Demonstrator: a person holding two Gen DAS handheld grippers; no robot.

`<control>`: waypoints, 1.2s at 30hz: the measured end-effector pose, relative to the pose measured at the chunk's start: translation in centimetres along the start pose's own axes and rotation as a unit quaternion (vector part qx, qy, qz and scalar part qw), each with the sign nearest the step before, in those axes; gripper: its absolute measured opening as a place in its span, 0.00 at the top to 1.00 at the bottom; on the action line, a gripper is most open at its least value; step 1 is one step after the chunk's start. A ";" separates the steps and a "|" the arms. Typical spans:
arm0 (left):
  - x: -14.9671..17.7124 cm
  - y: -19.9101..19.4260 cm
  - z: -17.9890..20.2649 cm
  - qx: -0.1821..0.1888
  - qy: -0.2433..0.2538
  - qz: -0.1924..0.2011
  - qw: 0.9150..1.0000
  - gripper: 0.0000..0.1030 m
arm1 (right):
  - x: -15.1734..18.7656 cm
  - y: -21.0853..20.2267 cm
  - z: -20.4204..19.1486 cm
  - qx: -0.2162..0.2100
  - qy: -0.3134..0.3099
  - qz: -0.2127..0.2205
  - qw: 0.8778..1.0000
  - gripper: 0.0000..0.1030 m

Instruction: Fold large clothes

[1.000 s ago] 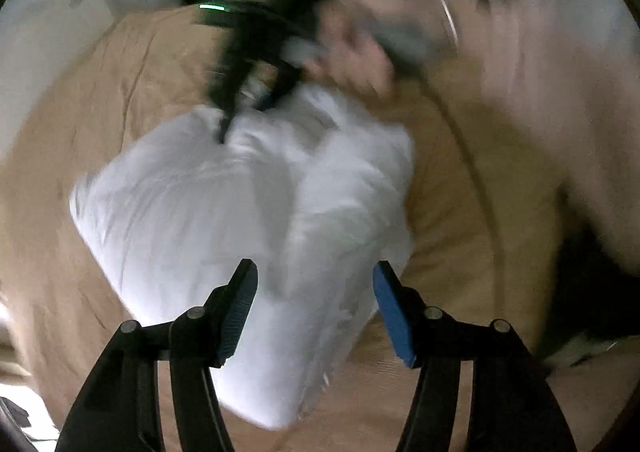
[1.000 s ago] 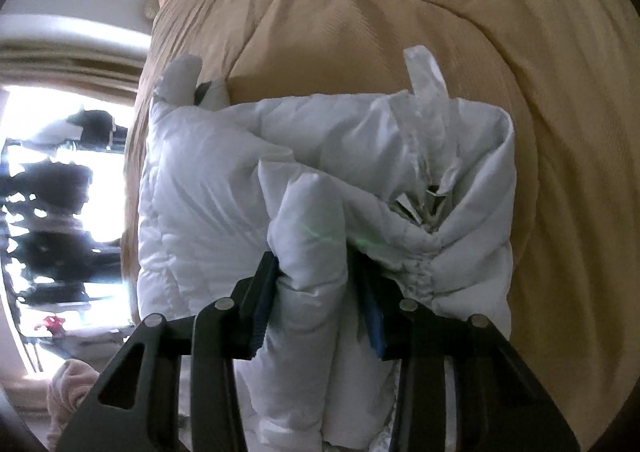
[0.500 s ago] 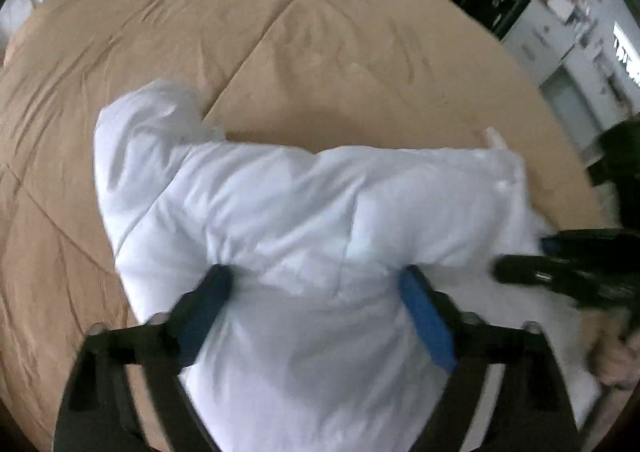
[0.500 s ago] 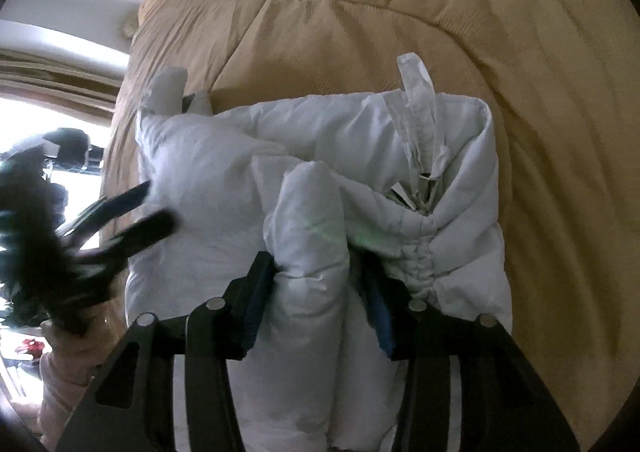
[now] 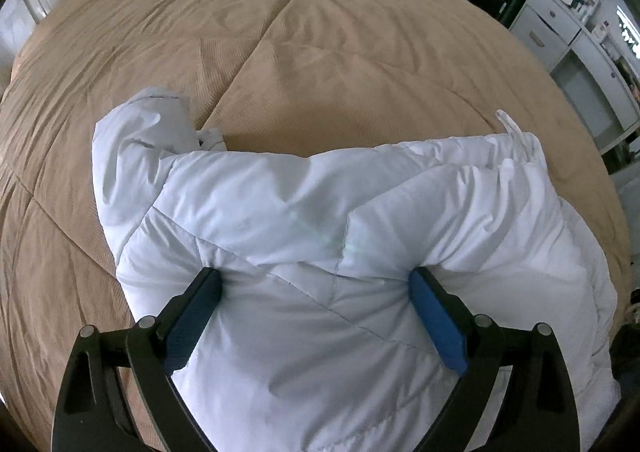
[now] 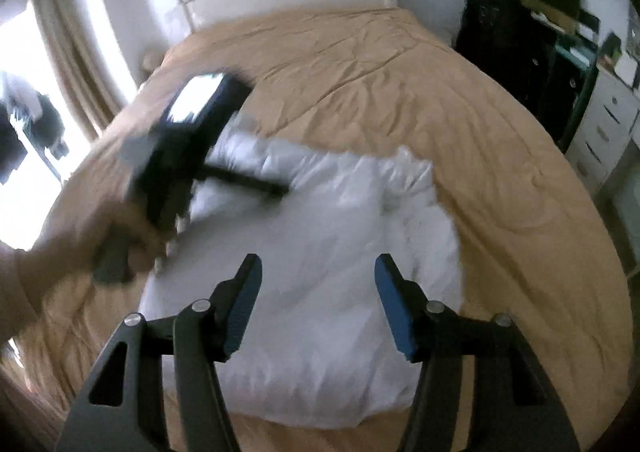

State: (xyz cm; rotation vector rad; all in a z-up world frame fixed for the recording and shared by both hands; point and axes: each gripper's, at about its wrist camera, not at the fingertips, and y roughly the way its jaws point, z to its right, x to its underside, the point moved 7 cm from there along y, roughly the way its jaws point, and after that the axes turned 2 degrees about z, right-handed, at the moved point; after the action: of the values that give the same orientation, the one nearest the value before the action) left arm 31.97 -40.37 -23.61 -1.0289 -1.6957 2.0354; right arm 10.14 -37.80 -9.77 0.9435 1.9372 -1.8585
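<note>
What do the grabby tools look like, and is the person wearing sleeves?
Both tools are black, with two flat arms that spread like a V, dotted with silver bolts. Each finger ends in a blue pad. You can see this on the left tool and the right tool. Seen from the right wrist camera, the left tool is a blurry black block. No sleeve shows on the arm holding it.

A puffy white quilted jacket (image 5: 304, 219) lies folded into a thick, roughly rectangular bundle on the tan corduroy-textured bedspread (image 5: 320, 31), near the foot edge of the bed and well apart from the headboard end. Its padded panels are creased and billowed, with stitched seams crossing the top layer. One rounded part, a hood or sleeve end, bulges out at the bundle's left corner, and a narrow white strap or tag (image 5: 516, 131) sticks up from the far right corner.
</note>
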 end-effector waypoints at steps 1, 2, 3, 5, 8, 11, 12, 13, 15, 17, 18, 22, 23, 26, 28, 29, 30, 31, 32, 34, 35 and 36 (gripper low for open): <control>0.0 0.1 0.0 -0.001 0.000 0.001 1.000 0.08 | 1.0 0.3 -0.4 -0.012 -0.003 -0.001 1.000 0.42; 0.1 0.1 0.0 -0.001 0.001 0.002 1.000 0.08 | 2.2 1.0 -0.6 -0.022 -0.004 -0.003 1.000 0.42; 0.1 0.1 0.1 -0.001 0.003 0.003 1.000 0.08 | 3.2 1.8 -0.6 -0.013 -0.009 -0.006 1.000 0.42; 0.2 -0.2 0.4 -0.001 0.012 0.009 1.000 0.07 | 4.9 2.9 0.1 -0.006 -0.010 -0.012 1.000 0.43; 0.4 -0.6 0.9 -0.008 0.028 0.020 0.999 0.06 | 6.7 4.0 2.1 -0.034 0.038 -0.008 0.999 0.43; 0.7 -1.0 0.9 -0.009 0.025 0.021 0.999 0.07 | 7.3 4.5 2.5 -0.028 0.049 -0.008 0.998 0.43; 0.8 -1.4 0.7 0.000 0.018 0.019 1.000 0.08 | 7.1 4.4 2.4 -0.017 0.049 -0.011 0.999 0.43; 0.9 -2.0 0.3 0.015 0.005 0.018 1.000 0.09 | 7.0 4.3 2.2 -0.004 0.045 -0.013 0.999 0.43; 1.1 -3.4 -0.9 0.046 -0.024 0.029 0.998 0.10 | 6.5 3.8 1.7 0.032 0.026 -0.020 0.999 0.42; 1.4 -5.2 -3.4 0.075 -0.065 0.060 0.993 0.10 | 6.1 3.5 1.6 0.074 0.018 -0.023 0.997 0.37; 1.6 -5.9 -4.8 0.077 -0.082 0.073 0.991 0.09 | 6.0 3.4 1.7 0.104 0.013 -0.024 0.994 0.24; 4.0 -6.0 -10.8 0.091 -0.146 0.086 0.981 0.08 | 5.6 2.7 2.8 0.204 -0.001 -0.007 0.979 0.00; 4.5 -5.5 -11.6 0.101 -0.159 0.080 0.979 0.08 | 5.8 3.1 3.2 0.195 0.011 -0.014 0.981 0.00; 7.4 -2.3 -13.8 0.207 -0.239 0.037 0.948 0.08 | 6.6 4.0 5.0 0.127 0.094 -0.037 0.987 0.00; 8.7 -0.6 -13.8 0.280 -0.278 0.021 0.919 0.08 | 8.5 4.3 7.1 0.031 0.202 -0.058 0.977 0.00; 9.1 0.1 -13.6 0.304 -0.289 0.018 0.908 0.08 | 9.4 5.0 8.1 -0.024 0.258 -0.071 0.963 0.00; 9.3 0.6 -13.3 0.322 -0.292 0.016 0.900 0.07 | 10.3 5.8 8.7 -0.079 0.305 -0.079 0.946 0.00; 9.4 1.1 -12.8 0.341 -0.291 0.015 0.894 0.07 | 10.9 6.4 9.0 -0.114 0.332 -0.083 0.933 0.00; 9.3 1.7 -12.3 0.357 -0.287 0.015 0.889 0.04 | 11.7 7.1 9.3 -0.154 0.359 -0.084 0.917 0.00; 9.0 2.3 -10.8 0.388 -0.277 0.013 0.879 0.01 | 12.5 8.2 9.5 -0.208 0.392 -0.085 0.892 0.00; 8.7 2.6 -10.3 0.399 -0.273 0.010 0.875 0.01 | 12.7 8.6 9.6 -0.228 0.400 -0.082 0.884 0.00; 8.4 3.0 -9.6 0.410 -0.269 0.009 0.871 0.01 | 12.8 8.8 9.6 -0.235 0.401 -0.080 0.882 0.00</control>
State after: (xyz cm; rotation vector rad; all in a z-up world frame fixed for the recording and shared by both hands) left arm 33.23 -28.85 -29.73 -0.1914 -0.7657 2.8084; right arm 4.05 -44.32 -25.65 1.5611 2.8203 -0.9888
